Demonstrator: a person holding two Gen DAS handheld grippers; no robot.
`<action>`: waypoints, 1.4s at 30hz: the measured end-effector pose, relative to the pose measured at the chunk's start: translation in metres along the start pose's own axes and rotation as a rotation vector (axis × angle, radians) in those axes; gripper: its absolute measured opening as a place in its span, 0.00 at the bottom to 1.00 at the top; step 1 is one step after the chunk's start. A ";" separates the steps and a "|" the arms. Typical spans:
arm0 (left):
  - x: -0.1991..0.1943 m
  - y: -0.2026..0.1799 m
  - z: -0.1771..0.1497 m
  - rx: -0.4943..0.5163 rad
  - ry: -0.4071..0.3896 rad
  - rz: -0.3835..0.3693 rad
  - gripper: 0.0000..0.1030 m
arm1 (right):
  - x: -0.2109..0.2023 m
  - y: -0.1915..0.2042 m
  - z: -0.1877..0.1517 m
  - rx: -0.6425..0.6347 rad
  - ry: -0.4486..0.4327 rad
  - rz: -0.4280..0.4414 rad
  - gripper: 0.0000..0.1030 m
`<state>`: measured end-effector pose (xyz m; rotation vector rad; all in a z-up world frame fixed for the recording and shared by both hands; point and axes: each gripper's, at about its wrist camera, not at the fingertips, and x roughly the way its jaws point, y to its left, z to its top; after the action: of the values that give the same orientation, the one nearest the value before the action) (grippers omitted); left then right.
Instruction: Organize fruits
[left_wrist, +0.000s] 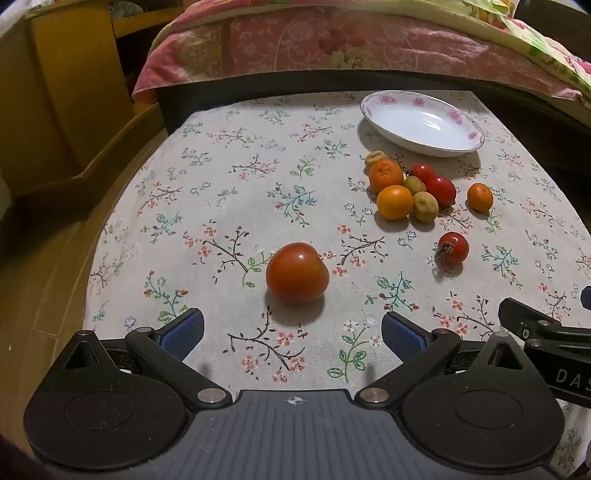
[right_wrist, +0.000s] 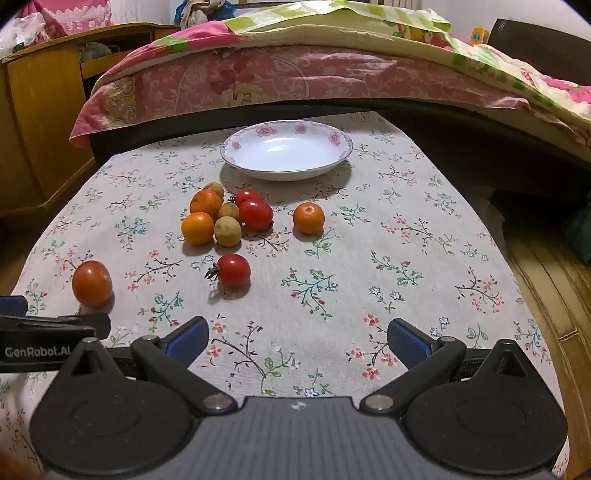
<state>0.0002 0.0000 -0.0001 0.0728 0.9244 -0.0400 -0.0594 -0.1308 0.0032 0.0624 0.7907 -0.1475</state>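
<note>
A large tomato (left_wrist: 297, 272) lies on the flowered tablecloth just ahead of my open, empty left gripper (left_wrist: 292, 332); it also shows in the right wrist view (right_wrist: 92, 283) at the left. A small red tomato (right_wrist: 233, 270) lies ahead-left of my open, empty right gripper (right_wrist: 298, 341). Farther back is a cluster of oranges (right_wrist: 198, 228), small tomatoes (right_wrist: 255, 214) and brownish-green fruits (right_wrist: 228, 231), with a lone orange (right_wrist: 308, 218) to the right. An empty white floral dish (right_wrist: 286, 152) stands behind them, and shows in the left wrist view (left_wrist: 423, 123) too.
The table (right_wrist: 406, 258) is covered by a flowered cloth and butts against a bed with a pink quilt (right_wrist: 277, 77). A wooden cabinet (right_wrist: 40, 110) stands at the left. Wooden floor (right_wrist: 546, 280) lies to the right. The right gripper's body (left_wrist: 546, 332) shows at the left view's right edge.
</note>
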 end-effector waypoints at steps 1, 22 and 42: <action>0.000 0.000 0.000 0.001 0.001 0.001 1.00 | 0.000 0.000 0.000 -0.001 -0.002 -0.001 0.99; 0.003 -0.004 -0.004 -0.007 0.012 -0.005 1.00 | 0.004 0.001 0.001 -0.001 0.006 -0.003 0.99; 0.003 -0.004 -0.002 -0.006 0.015 -0.014 1.00 | 0.001 0.002 -0.004 0.003 0.008 -0.002 0.99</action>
<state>0.0002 -0.0036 -0.0039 0.0615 0.9403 -0.0497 -0.0617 -0.1287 -0.0004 0.0653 0.7983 -0.1503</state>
